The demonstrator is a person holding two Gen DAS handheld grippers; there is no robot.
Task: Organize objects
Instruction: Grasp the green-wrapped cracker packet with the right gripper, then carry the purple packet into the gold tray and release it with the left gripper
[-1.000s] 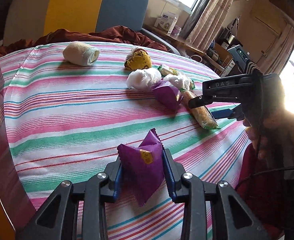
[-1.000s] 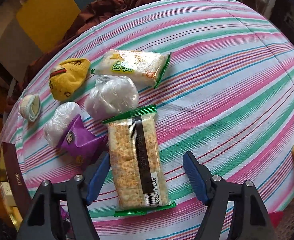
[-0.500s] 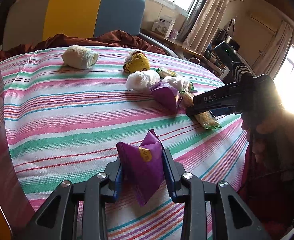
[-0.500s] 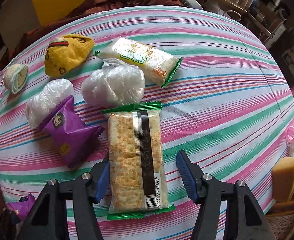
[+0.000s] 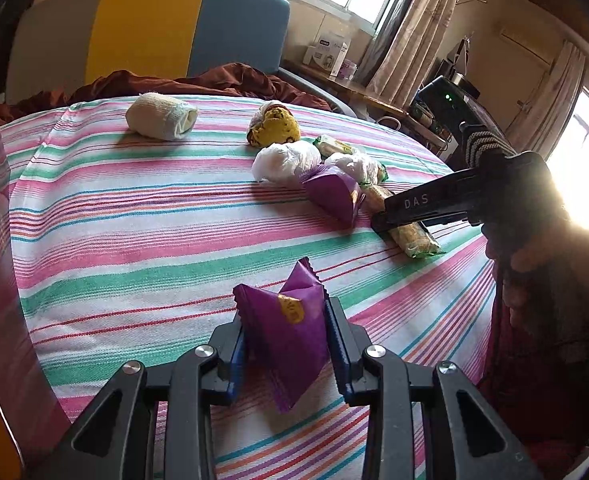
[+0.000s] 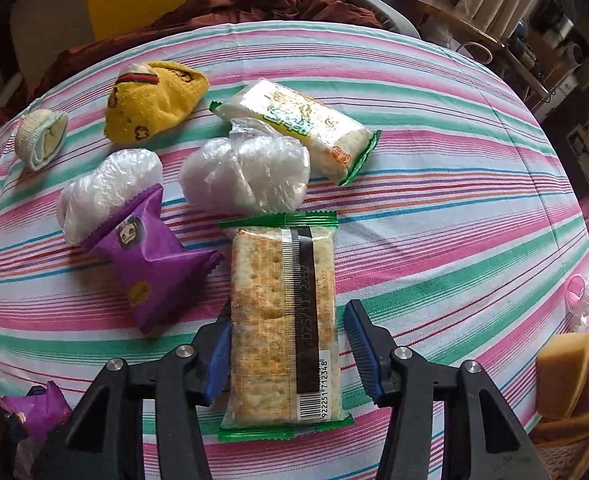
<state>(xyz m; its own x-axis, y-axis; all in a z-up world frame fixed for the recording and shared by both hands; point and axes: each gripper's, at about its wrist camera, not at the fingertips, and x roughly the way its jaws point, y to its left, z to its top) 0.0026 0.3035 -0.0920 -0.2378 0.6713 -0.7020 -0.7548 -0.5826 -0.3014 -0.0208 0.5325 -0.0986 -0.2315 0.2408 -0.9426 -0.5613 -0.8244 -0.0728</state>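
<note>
My left gripper (image 5: pixel 286 320) is shut on a purple snack packet (image 5: pixel 282 340), held just above the striped tablecloth (image 5: pixel 134 240). In the right wrist view a long cracker packet (image 6: pixel 282 280) with green ends lies lengthwise between the jaws of my right gripper (image 6: pixel 288 316). Those jaws are closing: the left pad is at the packet's edge, while a gap shows at the right pad. From the left wrist view, the right gripper (image 5: pixel 378 224) points down onto that cracker packet (image 5: pixel 414 240).
A second purple packet (image 6: pixel 154 264), two white plastic-wrapped bundles (image 6: pixel 246 172), another cracker packet (image 6: pixel 298 128), a yellow sock (image 6: pixel 154 104) and a rolled white sock (image 6: pixel 42 138) lie beyond. A yellow sponge-like block (image 6: pixel 562 376) sits past the table's right edge.
The right gripper's jaws have narrowed around the cracker packet, and the gripper has rolled and shifted so the packet lies straight between them. The left gripper still holds its purple packet in place.
</note>
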